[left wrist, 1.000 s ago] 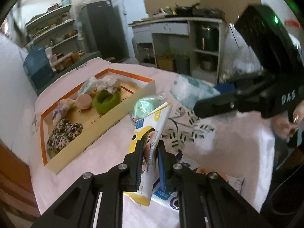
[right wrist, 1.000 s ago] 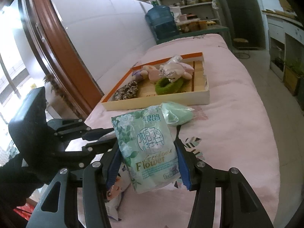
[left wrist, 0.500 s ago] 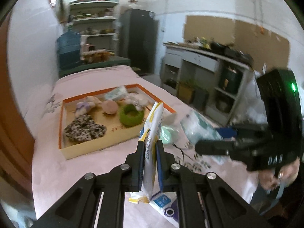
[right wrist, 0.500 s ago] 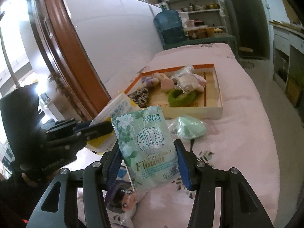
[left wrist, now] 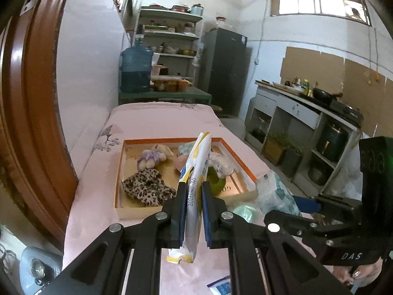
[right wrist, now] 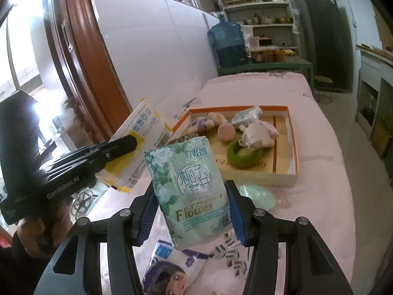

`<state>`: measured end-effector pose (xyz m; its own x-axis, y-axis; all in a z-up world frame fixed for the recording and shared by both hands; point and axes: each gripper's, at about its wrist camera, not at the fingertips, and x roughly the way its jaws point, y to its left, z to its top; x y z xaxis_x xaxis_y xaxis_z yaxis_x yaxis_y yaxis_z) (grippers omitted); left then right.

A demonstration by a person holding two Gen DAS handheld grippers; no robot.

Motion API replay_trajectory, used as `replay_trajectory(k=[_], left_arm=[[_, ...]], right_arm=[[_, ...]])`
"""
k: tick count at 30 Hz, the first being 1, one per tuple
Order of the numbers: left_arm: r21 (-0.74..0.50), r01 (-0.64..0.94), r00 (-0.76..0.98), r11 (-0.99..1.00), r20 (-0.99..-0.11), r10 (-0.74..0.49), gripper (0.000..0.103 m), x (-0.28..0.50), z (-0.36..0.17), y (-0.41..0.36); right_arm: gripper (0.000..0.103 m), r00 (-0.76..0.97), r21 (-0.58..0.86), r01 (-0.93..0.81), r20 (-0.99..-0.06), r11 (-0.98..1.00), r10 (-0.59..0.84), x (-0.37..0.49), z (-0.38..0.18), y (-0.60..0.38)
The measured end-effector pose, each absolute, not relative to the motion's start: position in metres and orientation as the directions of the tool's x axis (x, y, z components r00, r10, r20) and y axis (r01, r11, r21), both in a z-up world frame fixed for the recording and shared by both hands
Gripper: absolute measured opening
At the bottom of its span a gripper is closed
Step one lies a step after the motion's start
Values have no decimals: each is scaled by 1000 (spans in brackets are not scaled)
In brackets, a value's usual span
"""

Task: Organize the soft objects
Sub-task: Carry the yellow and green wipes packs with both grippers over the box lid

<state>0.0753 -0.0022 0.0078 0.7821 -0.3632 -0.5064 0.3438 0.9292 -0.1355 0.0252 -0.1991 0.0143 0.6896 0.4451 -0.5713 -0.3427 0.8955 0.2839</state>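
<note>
My left gripper (left wrist: 193, 189) is shut on a yellow-and-white packet (left wrist: 195, 172), held edge-on above the pink bed; the packet also shows in the right wrist view (right wrist: 142, 135). My right gripper (right wrist: 191, 196) is shut on a green floral tissue pack (right wrist: 190, 182), held upright above the bed; it also shows in the left wrist view (left wrist: 272, 196). Ahead lies an orange-rimmed wooden tray (right wrist: 293, 132) holding a leopard-print cloth (left wrist: 147, 189), a green ring (right wrist: 242, 156), plush toys (right wrist: 258, 131) and a pink puff (right wrist: 226, 132).
A mint-green wrapped item (right wrist: 258, 194) lies on the bed (right wrist: 319, 196) just before the tray. A purple printed packet (right wrist: 167, 270) lies under my right gripper. A brown door frame (left wrist: 29, 98) stands left; a blue water jug (left wrist: 136, 68) and shelves lie beyond.
Both grippers rose and swung to face the tray head-on, each still holding its packet. The left gripper's view turned left toward the door frame and wall.
</note>
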Motion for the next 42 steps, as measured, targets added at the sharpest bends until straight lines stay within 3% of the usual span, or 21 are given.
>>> replay_trajectory(k=[25,42], left_arm=[[-301,274,812,913,-437,-387,12,142,19,18],[-314,219,793,924,-494,-356,12,207,-1,29]], right_arm=[[54,725,296,-305,-544,905,422,107,31,-201],[54,697,290,-298,-585,909,415,178,15,-186]])
